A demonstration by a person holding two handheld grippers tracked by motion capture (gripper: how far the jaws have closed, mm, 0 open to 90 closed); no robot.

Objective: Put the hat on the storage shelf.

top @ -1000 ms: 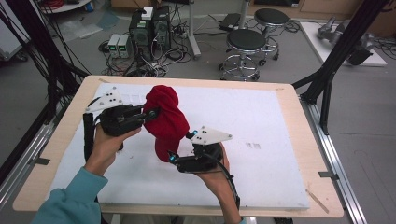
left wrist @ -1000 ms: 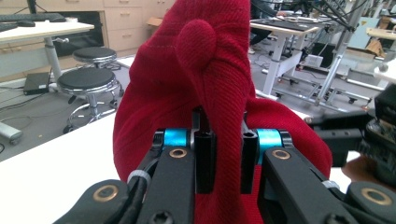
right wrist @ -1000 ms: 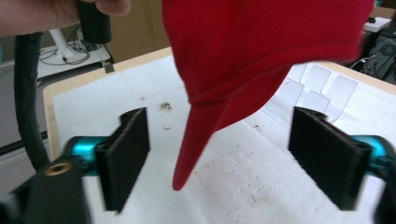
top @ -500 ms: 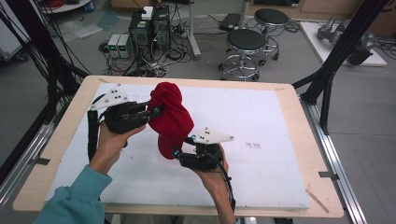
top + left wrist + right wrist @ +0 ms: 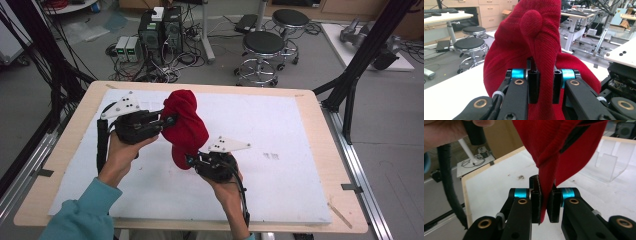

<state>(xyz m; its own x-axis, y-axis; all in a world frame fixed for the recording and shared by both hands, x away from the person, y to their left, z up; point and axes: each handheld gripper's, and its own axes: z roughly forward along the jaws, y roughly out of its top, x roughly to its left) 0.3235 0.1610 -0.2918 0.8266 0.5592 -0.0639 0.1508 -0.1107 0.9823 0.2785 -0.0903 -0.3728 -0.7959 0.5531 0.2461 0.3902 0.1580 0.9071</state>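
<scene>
Now red knit hat (image 5: 184, 127) lifted off worktop (image 5: 280, 150); left gripper (image 5: 167, 120) pinching upper fold, right gripper (image 5: 191, 161) jaws just closed, pinching lower edge. Grasp done; setting down left.

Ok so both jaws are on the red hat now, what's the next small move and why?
Probably draw the two grippers slowly apart. The left gripper pinches a fold of the red knit hat, and the right gripper, whose jaws have just been closing, now clamps its lower edge, so the bunched hat hangs off the table.
</scene>
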